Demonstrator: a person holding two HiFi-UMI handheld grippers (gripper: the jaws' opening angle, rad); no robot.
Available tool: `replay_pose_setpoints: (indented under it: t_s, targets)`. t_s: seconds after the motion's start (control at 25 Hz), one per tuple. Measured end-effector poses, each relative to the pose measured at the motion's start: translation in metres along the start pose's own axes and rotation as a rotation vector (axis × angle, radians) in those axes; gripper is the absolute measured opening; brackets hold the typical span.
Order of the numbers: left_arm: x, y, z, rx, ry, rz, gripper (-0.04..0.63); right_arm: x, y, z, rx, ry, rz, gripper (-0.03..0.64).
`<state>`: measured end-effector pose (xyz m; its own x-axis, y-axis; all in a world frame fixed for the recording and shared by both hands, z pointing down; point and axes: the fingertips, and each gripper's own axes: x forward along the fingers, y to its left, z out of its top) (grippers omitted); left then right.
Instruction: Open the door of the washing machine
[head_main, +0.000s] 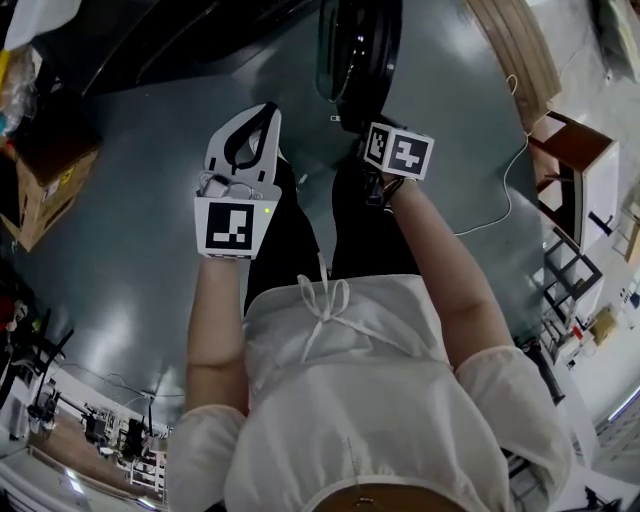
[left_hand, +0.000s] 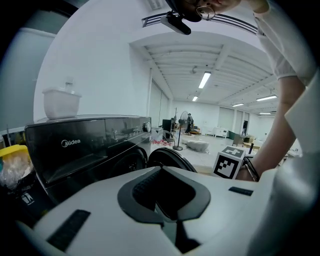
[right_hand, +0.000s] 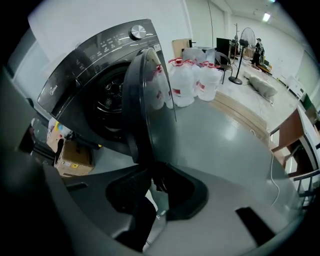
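The dark washing machine (right_hand: 95, 75) stands with its round door (right_hand: 145, 100) swung well out, so the drum (right_hand: 112, 105) shows. My right gripper (right_hand: 157, 175) points steeply down, and its jaws are shut on the door's lower rim. From the head view the door (head_main: 358, 45) is edge-on above the right gripper (head_main: 372, 125). My left gripper (head_main: 270, 112) hovers to the left of the door, fingertips together and nothing in them. In the left gripper view the machine (left_hand: 85, 145), the door (left_hand: 167, 156) and my left gripper (left_hand: 161, 170) all show.
A cardboard box (head_main: 45, 180) sits on the floor left of the machine. Several water jugs (right_hand: 192, 80) stand beyond the door. A wooden stool (head_main: 575, 170) and a white cable (head_main: 500, 215) lie to the right. A white container (left_hand: 61, 102) rests on the machine's top.
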<state>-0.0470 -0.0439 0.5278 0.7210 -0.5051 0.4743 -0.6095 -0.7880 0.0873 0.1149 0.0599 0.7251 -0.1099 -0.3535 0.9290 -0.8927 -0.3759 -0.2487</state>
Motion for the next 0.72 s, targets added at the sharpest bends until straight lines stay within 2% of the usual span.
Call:
replay_pose_setpoints:
  t_s: [0.44,0.72]
  targets:
    - [0.058,-0.091,0.015,-0.008,-0.011,0.002,0.023,-0.021,-0.099,0.022,-0.100,-0.024,-0.011,0.083]
    - [0.087,-0.127,0.025,-0.013,-0.015,0.025,0.023,-0.033,-0.144,0.046,-0.169,-0.044,0.008,0.086]
